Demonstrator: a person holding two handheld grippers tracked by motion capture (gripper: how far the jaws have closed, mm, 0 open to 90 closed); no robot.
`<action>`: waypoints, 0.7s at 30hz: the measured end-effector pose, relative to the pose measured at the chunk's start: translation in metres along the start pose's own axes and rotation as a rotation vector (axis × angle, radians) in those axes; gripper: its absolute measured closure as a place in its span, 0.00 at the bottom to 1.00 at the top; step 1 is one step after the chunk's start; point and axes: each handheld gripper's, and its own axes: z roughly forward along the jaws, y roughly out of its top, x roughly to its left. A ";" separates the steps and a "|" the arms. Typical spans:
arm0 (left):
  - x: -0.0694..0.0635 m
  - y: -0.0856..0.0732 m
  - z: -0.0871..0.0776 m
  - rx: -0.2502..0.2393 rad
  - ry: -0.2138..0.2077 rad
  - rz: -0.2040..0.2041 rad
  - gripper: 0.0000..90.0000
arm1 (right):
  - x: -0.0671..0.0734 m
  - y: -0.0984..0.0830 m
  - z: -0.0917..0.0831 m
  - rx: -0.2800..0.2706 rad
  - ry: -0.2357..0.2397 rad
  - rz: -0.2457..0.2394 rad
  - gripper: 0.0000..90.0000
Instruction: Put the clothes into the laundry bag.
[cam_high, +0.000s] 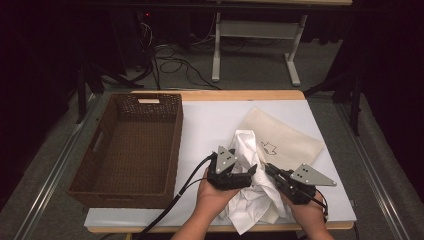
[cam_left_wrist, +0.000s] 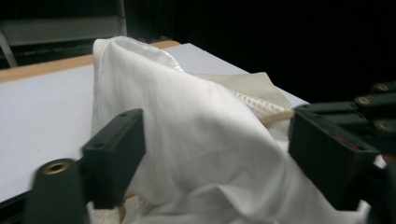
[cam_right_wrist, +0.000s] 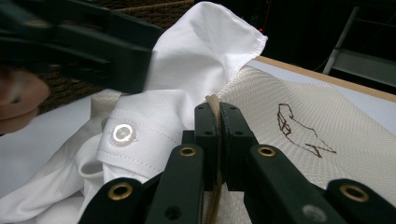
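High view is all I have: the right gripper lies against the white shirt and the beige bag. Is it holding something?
Observer: Yes. In the right gripper view, the right gripper is shut on the beige cord at the edge of the bag.
Operator: And the other one: does it grip anything?
Observer: No. In the left gripper view, the left gripper is open. The white shirt bulges between its jaws, but the pads do not press on it.
Operator: What lies near that cord?
Observer: A cuff of the shirt with a white button, just left of the shut jaws in the right gripper view.
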 end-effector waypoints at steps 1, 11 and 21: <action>0.002 0.000 0.003 0.025 -0.010 -0.013 0.31 | 0.000 0.000 0.000 0.001 -0.001 -0.001 0.98; -0.015 -0.020 -0.010 0.016 -0.015 0.078 0.99 | 0.000 -0.001 0.001 0.001 -0.003 0.000 0.98; -0.035 -0.065 0.013 0.210 -0.130 0.159 0.99 | 0.001 0.000 0.000 0.002 -0.004 -0.003 0.98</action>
